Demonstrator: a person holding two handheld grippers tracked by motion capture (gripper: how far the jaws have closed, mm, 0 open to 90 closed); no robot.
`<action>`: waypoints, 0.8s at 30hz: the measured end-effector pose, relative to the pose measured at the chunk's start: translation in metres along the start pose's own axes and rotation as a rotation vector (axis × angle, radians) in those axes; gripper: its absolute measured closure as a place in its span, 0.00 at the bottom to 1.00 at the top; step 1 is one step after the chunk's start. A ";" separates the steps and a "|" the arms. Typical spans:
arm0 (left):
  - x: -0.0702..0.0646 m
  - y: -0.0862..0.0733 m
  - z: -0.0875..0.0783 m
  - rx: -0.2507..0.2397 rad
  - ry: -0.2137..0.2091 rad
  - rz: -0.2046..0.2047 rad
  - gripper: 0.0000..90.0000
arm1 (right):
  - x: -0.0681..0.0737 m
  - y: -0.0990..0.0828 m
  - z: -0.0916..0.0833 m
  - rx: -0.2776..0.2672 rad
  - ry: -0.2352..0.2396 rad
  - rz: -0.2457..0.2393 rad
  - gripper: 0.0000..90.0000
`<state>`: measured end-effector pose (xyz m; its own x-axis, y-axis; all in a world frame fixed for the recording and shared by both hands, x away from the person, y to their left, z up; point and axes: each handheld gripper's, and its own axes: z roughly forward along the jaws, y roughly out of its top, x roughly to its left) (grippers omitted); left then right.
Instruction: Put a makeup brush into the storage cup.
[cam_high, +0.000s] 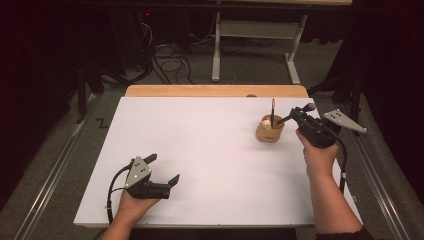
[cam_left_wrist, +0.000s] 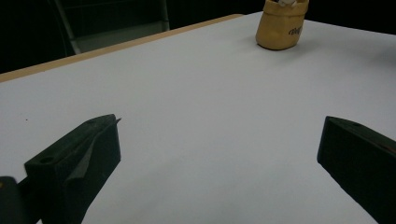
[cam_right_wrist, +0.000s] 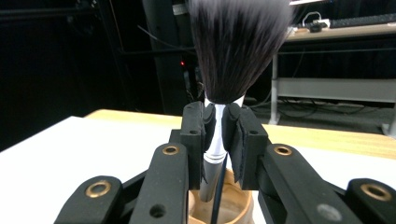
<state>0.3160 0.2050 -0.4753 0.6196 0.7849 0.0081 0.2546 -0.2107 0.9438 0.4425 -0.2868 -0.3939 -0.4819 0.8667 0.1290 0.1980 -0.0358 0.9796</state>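
- A makeup brush (cam_right_wrist: 236, 51) with a full head of dark, soft bristles and a silvery metal ferrule stands clamped at the ferrule in the right gripper's (cam_right_wrist: 216, 126) jaws; in the right gripper view the bristles fan upward, and the handle runs down into the cup below. In the high view the brush (cam_high: 296, 114) slants, its head up and to the right.
- A small round tan wooden cup (cam_high: 270, 131) stands upright on the right half of the white desk (cam_high: 200, 150), towards the far edge. It bears a dark mark on its side, and it holds a thin dark stick (cam_high: 273, 109) standing upright and something pale.
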 end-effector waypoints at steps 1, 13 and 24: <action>0.000 0.000 0.000 0.001 -0.001 0.003 0.00 | 0.000 -0.001 0.002 0.009 -0.007 -0.003 0.87; 0.000 0.001 -0.001 -0.006 -0.007 -0.008 0.00 | -0.004 -0.004 0.014 0.053 -0.034 0.000 0.87; -0.002 0.001 0.001 0.009 -0.021 -0.002 0.00 | -0.010 -0.007 0.018 0.083 -0.049 0.001 0.87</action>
<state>0.3158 0.2026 -0.4747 0.6343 0.7731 -0.0009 0.2623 -0.2142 0.9409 0.4611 -0.2860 -0.4053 -0.4395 0.8901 0.1206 0.2697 0.0027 0.9629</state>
